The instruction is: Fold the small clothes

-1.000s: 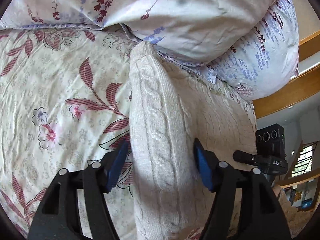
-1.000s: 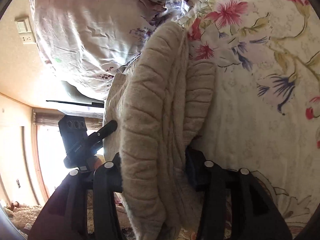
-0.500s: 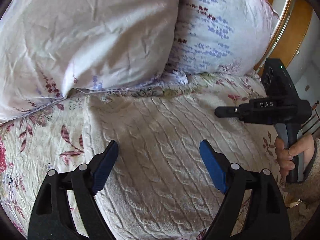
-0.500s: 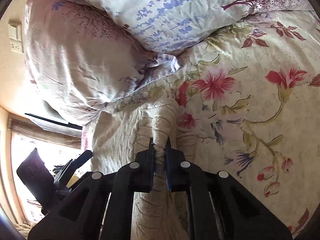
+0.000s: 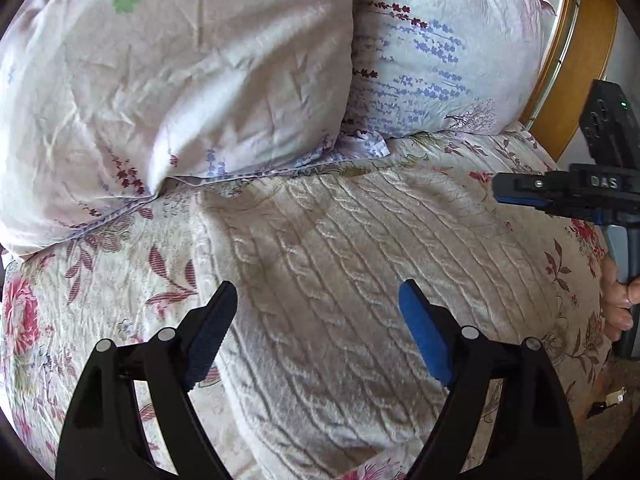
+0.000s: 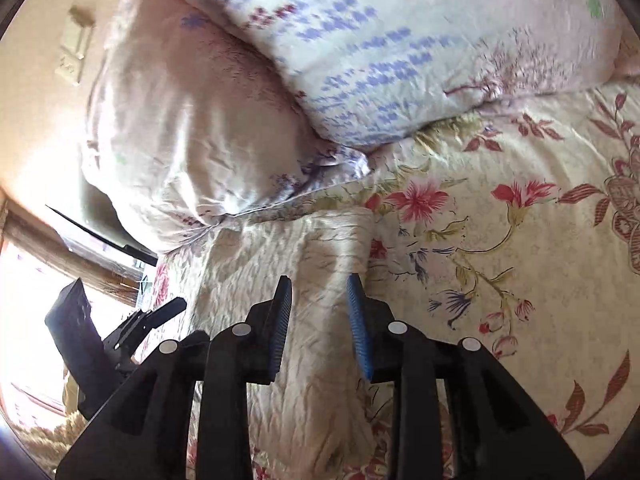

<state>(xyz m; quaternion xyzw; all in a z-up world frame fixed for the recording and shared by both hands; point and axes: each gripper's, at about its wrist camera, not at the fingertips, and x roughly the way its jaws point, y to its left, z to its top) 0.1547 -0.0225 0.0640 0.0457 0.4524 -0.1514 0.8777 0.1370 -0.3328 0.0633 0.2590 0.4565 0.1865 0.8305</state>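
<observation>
A cream cable-knit sweater [image 5: 352, 280] is laid flat on the bed, spread over a floral bedspread [image 5: 100, 280], with its far edge just short of two pillows. The larger pale pillow [image 5: 180, 80] is propped on the left in the left wrist view, and a lavender-print pillow [image 5: 432, 52] is leaned beside it, touching it. The left hand-held gripper [image 5: 316, 300] is held above the sweater with its jaws spread wide and nothing caught between them. The right hand-held gripper [image 6: 318, 288] is seen over the sweater's edge beside the bare bedspread; its jaws have just been opening and stand a little apart, the knit lying below them with no pad pressed on it. A wooden headboard [image 5: 580, 60] is seen behind the pillows, and a wall switch plate [image 6: 74, 52] at the upper left of the right wrist view.
</observation>
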